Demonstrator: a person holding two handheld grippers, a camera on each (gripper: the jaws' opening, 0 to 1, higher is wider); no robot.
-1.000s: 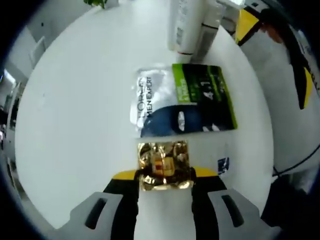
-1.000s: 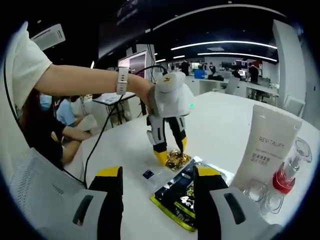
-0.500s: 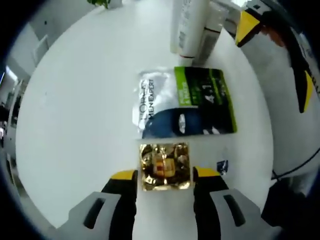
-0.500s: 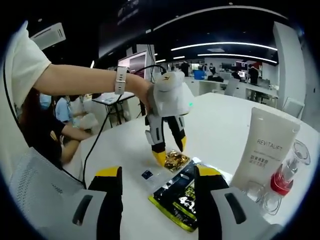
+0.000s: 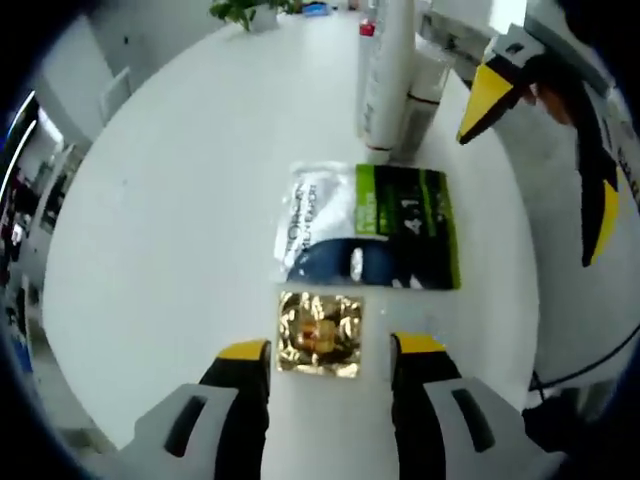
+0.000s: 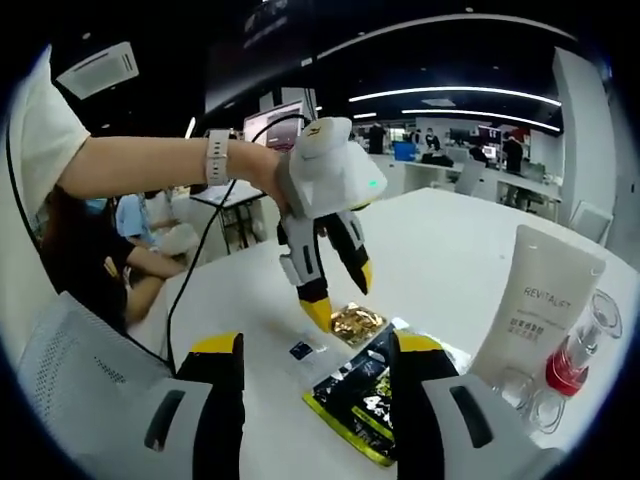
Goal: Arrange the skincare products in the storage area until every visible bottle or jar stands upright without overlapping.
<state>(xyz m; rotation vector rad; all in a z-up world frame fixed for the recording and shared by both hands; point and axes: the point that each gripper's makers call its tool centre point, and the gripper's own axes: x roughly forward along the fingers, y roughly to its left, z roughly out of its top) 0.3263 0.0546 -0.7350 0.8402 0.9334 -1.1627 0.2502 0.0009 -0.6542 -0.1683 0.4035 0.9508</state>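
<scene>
Both grippers are spread and empty; the left gripper (image 5: pixel 330 352) hovers over the gold sachet (image 5: pixel 319 333), which lies between its fingertips. A hasty regrasp could crumple it.

I work in a large open-plan office or lab hall. Long strip lights (image 6: pixel 450 93) run across the dark ceiling, and rows of desks (image 6: pixel 500 175) with people seated at them fill the far end. A wall screen (image 6: pixel 285 125) glows at the left, near an air-conditioning unit (image 6: pixel 88 68) overhead. My white round table (image 5: pixel 180 200) carries a potted plant (image 5: pixel 245 12) at its far edge; other people sit close on my left.
</scene>
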